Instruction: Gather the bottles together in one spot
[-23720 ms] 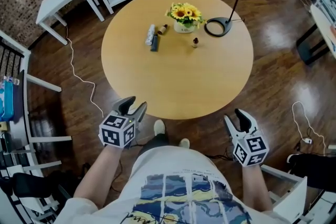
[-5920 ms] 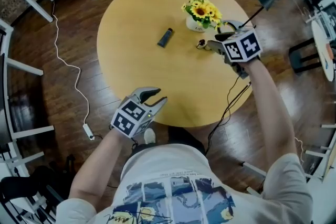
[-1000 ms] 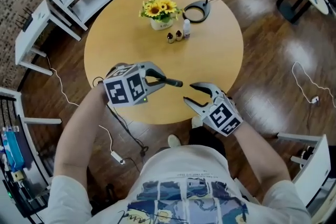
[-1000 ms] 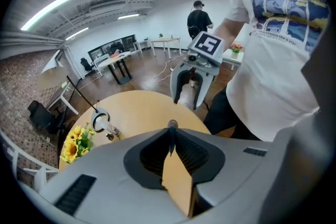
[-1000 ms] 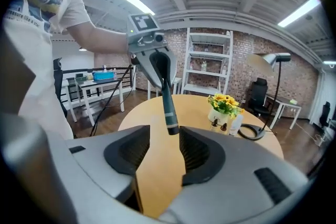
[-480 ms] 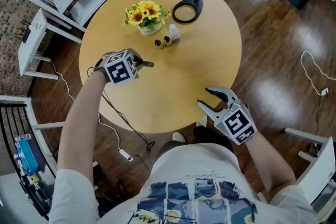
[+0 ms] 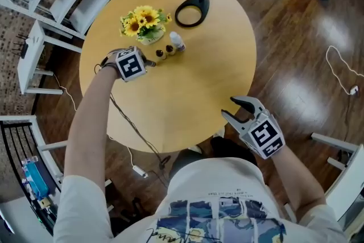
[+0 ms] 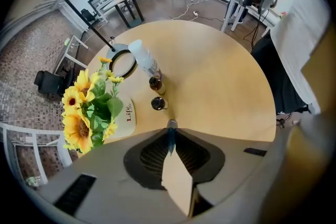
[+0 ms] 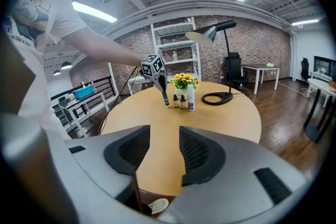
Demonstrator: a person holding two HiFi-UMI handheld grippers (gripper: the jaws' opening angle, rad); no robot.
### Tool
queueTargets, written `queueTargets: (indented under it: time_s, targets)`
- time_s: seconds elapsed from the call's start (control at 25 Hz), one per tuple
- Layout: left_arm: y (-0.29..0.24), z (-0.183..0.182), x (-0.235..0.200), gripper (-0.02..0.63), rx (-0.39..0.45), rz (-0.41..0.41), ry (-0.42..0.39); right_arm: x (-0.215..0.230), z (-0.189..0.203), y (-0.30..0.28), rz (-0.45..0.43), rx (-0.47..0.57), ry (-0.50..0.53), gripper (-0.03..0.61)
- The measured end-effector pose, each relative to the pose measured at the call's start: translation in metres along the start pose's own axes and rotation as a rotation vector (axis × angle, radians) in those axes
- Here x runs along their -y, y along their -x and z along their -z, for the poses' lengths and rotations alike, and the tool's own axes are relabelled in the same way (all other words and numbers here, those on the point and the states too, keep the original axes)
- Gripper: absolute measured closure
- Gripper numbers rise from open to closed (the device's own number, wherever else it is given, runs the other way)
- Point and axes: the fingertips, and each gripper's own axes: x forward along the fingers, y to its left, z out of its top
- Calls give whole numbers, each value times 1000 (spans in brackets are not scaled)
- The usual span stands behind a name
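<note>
— What has the left claw [image 7: 145, 63] got?
— Its jaws are pressed onto a slim dark bottle [image 8: 170, 128], pinched along its length. The cap end sticks out just past the tips. From the right claw's view the bottle hangs tip down, close over the surface [image 7: 193, 85]; I cannot tell if it touches.
— Where are the other bottles from there?
— Straight ahead of the left claw's tips. Two small brown bottles [image 8: 158, 103] stand upright, one behind the other, the nearer one just beyond the dark bottle's cap. Past them, next to the farther one, stands an upright white bottle [image 8: 144, 60].
— Anything beside them?
— A pot of sunflowers [image 8: 86, 113] sits just to the claw's left, near the brown bottles. Farther ahead, beyond the white bottle, lies the ring-shaped lamp base [image 8: 122, 62].
— And the right claw [image 7: 230, 108]?
— Its jaws are spread wide with nothing between them. It sits by the near edge of the surface, and all the bottles stand far ahead of it.
</note>
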Motion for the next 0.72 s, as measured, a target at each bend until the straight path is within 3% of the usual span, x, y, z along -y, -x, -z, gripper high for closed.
queueTargets:
  time_s: [0.72]
  targets:
    - [-20,-8,-28,560,-64,28,-13,25,2,-11,4,-6,-23,376]
